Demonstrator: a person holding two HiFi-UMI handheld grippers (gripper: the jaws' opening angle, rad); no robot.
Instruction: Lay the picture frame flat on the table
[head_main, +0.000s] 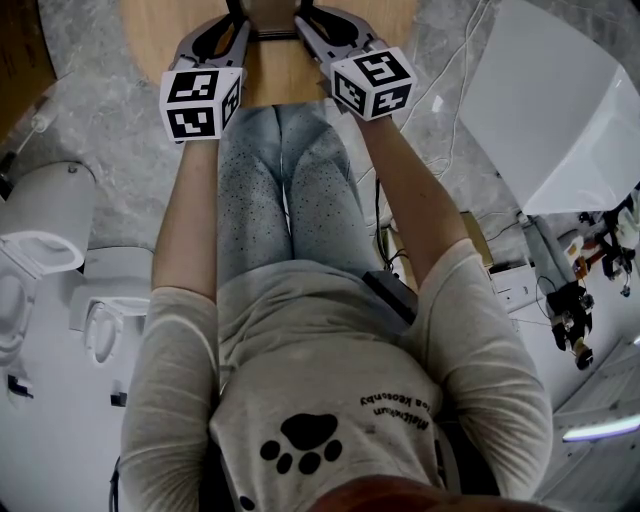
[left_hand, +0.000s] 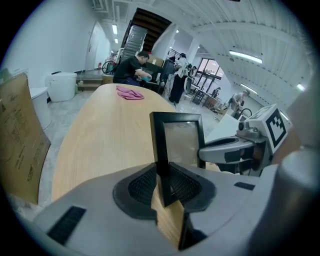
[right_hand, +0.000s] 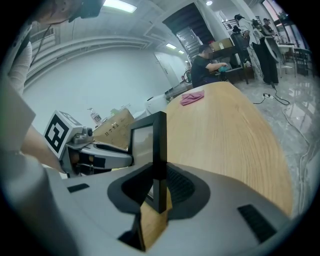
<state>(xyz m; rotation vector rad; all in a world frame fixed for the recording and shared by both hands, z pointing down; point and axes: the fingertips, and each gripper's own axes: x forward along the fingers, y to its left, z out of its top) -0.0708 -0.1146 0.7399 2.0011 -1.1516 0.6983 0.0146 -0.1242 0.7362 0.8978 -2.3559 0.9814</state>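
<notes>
At the table (left_hand: 95, 150), upright picture frame (left_hand: 160, 142)

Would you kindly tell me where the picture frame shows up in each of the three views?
Head view: picture frame at top centre, a thin dark bar.
Left gripper view: picture frame at centre, upright.
Right gripper view: picture frame at centre, nearly edge-on.
Shared landmark: wooden table beneath it.
</notes>
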